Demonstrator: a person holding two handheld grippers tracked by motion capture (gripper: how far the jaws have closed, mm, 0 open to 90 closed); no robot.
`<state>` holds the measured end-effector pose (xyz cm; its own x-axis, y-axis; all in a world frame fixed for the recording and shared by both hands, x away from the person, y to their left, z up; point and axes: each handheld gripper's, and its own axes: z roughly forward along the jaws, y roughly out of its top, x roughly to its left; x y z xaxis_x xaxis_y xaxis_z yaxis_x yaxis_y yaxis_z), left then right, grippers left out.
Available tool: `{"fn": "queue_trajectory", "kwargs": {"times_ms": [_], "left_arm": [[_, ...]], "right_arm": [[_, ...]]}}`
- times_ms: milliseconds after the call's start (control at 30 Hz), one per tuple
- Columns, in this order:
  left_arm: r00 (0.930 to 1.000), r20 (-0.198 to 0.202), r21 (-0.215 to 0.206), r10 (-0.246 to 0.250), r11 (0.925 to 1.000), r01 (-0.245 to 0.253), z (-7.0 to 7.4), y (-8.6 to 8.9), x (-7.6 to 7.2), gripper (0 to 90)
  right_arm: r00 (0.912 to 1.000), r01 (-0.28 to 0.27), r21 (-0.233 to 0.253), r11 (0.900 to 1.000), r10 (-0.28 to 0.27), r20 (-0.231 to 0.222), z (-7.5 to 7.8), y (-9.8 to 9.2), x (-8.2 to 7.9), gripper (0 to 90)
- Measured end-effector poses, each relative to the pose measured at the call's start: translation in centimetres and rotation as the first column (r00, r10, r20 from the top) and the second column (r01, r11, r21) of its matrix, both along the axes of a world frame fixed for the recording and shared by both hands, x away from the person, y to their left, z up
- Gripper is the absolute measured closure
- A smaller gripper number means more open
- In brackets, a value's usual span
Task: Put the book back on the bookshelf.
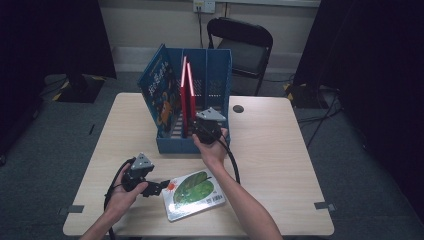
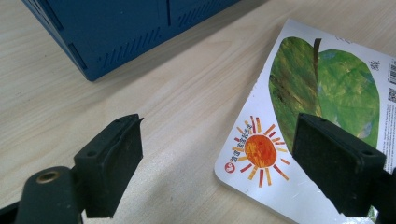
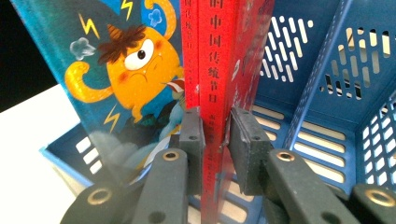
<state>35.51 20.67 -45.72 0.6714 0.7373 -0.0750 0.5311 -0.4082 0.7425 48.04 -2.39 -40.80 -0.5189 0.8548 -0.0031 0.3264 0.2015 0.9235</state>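
1. Right gripper (image 1: pixel 200 131) held at the open front of the blue file rack (image 1: pixel 220 75), near the middle of the worktop (image 1: pixel 280 165), toward its far edge.
2. In the right gripper view, jaws closed on the spine of the red book (image 3: pixel 215 93), one pad on each face, low on the spine.
3. Red book upright in the rack, spine facing the near edge of the worktop, with a second thin red spine (image 3: pixel 190 56) just beside it on the left.
4. Blue monster book (image 1: pixel 161 95) leaning in the rack's left compartment, tilted out toward the left edge of the worktop, cover with an orange one-eyed figure facing right.
5. Rack's right compartment seen with slotted floor and walls bare in the right gripper view.
6. Left gripper (image 1: pixel 157 187) low over the worktop near the near-left corner, pointed at the leaf book (image 1: pixel 194 194).
7. Jaws of the left gripper spread wide, gripping nothing; in the left gripper view one pad over bare wood, the other over the book's cover.
8. Leaf book flat on the worktop close to the near edge, white cover up, green leaf and orange sun printed on it, sun corner nearest the left gripper.
9. Black chair (image 1: pixel 245 45) beyond the far edge.
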Motion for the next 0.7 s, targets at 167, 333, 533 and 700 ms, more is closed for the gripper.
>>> {"fn": "queue_trajectory", "kwargs": {"times_ms": [167,333,533,700], "left_arm": [[1.0,-0.004,0.003,-0.002,1.0,0.002,0.1,0.1,0.0,16.0],[1.0,-0.001,0.001,-0.002,1.0,0.002,0.0,0.0,0.0,16.0],[1.0,-0.001,0.0,-0.003,1.0,0.003,0.1,0.0,0.0,16.0],[1.0,-0.002,0.002,-0.005,1.0,0.005,0.1,0.0,0.0,16.0]], "right_arm": [[1.0,0.003,0.003,1.0,-0.003,-0.002,0.1,0.5,0.6,76.0],[1.0,-0.002,-0.006,1.0,0.002,-0.001,0.3,1.1,1.5,75.3],[0.9999,-0.011,-0.015,1.0,0.011,-0.012,0.4,1.4,2.2,74.7],[0.9997,-0.023,-0.019,1.0,0.022,-0.014,0.4,1.7,2.6,74.1]]}}
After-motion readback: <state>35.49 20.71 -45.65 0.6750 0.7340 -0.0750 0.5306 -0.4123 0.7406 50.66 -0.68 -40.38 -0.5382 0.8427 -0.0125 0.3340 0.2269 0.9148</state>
